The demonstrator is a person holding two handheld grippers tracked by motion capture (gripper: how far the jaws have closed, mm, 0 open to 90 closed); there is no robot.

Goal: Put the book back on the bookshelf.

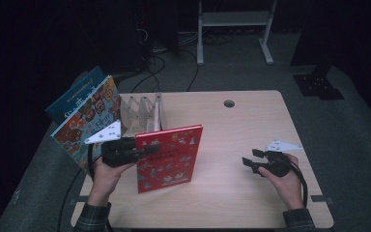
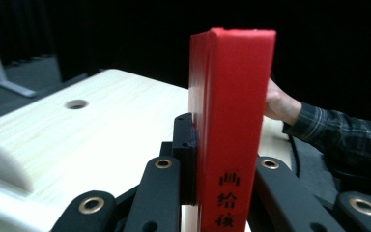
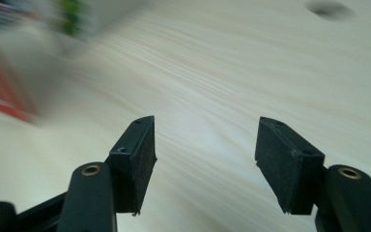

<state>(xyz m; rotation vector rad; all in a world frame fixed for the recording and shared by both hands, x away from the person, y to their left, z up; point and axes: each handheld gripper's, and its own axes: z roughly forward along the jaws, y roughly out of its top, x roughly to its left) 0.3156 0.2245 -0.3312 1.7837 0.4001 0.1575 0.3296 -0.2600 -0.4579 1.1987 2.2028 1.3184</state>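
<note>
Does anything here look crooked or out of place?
Two books lean slanted past the table's left edge beside the wooden rack, not slotted in. The red book stands upright, pinched at its spine by the left hand-held gripper.

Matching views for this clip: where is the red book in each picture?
High view: red book stands left of centre, clamped at its left edge by the left tool.
Left gripper view: centre, spine facing the camera.
Right gripper view: red blur at the left edge.
Shared landmark: table hole.
</note>
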